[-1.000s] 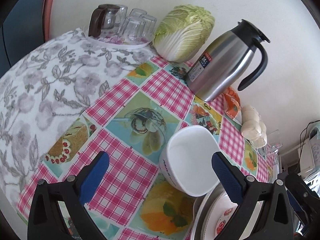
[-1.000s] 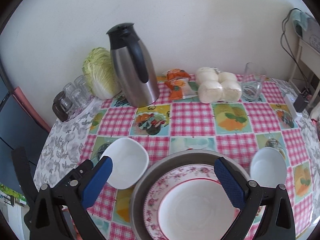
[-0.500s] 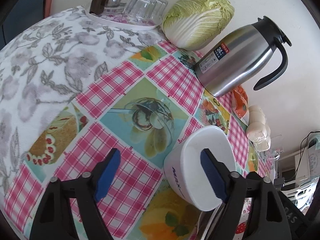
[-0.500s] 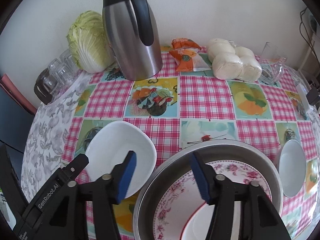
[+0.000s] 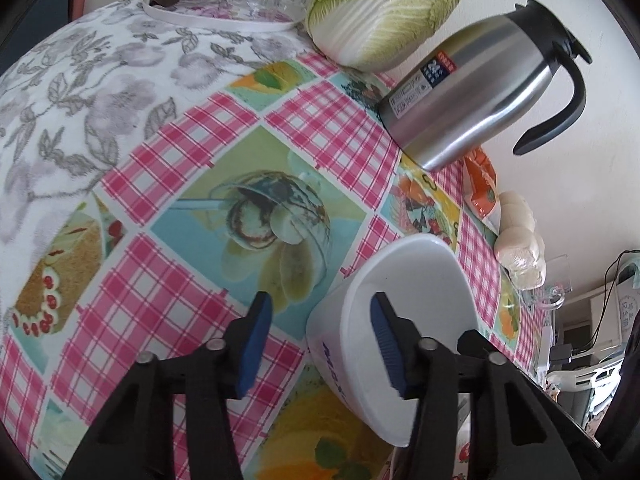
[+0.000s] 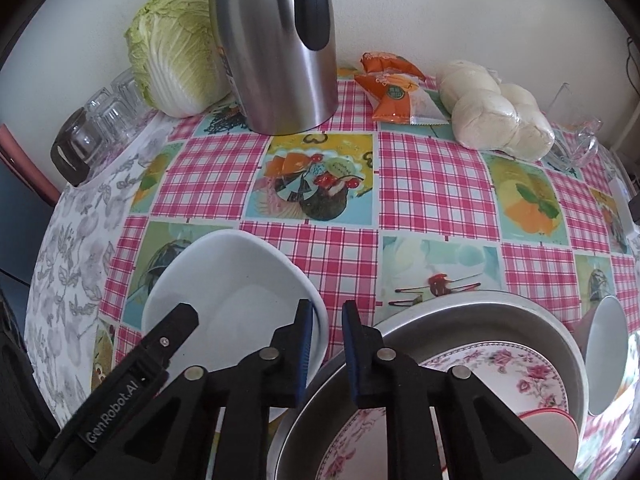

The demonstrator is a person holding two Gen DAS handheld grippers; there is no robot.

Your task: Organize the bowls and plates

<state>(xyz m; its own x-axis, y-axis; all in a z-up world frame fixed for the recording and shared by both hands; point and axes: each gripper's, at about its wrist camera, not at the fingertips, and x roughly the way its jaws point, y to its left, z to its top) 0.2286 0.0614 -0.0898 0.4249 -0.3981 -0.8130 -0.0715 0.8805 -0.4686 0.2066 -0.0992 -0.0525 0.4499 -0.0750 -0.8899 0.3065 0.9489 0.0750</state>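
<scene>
Worked above a worktop under a pink-checked picture cloth. Found a metal basin at the near edge, holding a rose-patterned plate, with a squarish white bowl just beside its left rim and a smaller white bowl at its right. Had just been closing the left gripper astride the squarish white bowl's near wall, with one pad inside and one outside, apart and not yet pressing. Had just been closing the right gripper too, down to a narrow slit over the neighbouring rims of basin and bowl; could not tell it clamped or free. Judged the risks thus: could tip or skid the bowl against the basin through a one-sided bite; could snag both rims at once with the right gripper; could knock the two grippers together, working so near each other. Read "GenRobot.AI" on the left gripper's side; made out purple lettering on the bowl's wall, too foreshortened to read, and a label on the steel flask, its print too small.
</scene>
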